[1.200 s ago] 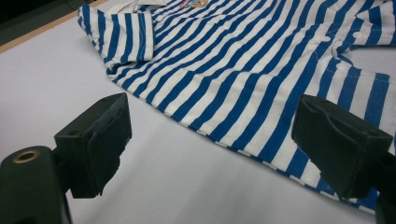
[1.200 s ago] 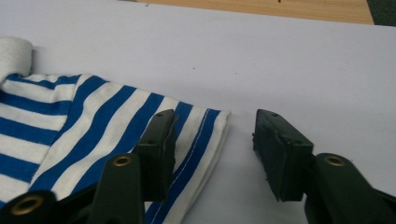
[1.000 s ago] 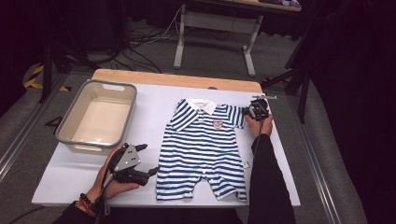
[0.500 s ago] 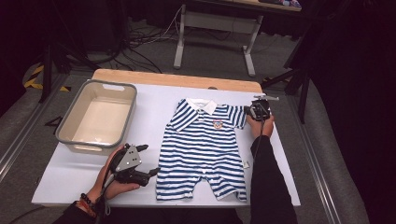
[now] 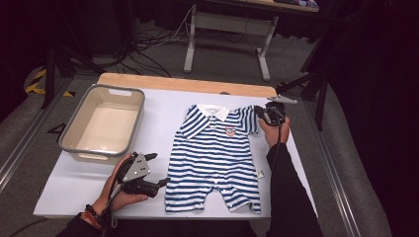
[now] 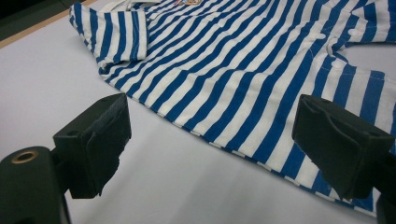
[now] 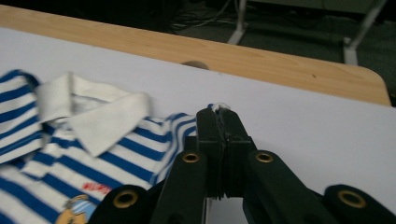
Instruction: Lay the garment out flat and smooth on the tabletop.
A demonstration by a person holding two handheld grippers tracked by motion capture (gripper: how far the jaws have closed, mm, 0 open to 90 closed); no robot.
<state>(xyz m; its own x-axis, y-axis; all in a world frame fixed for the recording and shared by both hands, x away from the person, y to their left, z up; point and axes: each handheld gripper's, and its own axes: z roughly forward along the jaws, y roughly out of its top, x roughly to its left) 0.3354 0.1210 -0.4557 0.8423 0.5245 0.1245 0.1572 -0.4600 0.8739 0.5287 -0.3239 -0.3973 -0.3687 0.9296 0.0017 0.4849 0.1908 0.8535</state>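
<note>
One striped romper flat mid-tabletop; one tub near left edge. Right gripper pinching sleeve; left gripper spread beside hem.

You work in a lab or studio recording space: black curtains all round, cables on grey carpet, floor rails, a white-covered counter under camera
</note>
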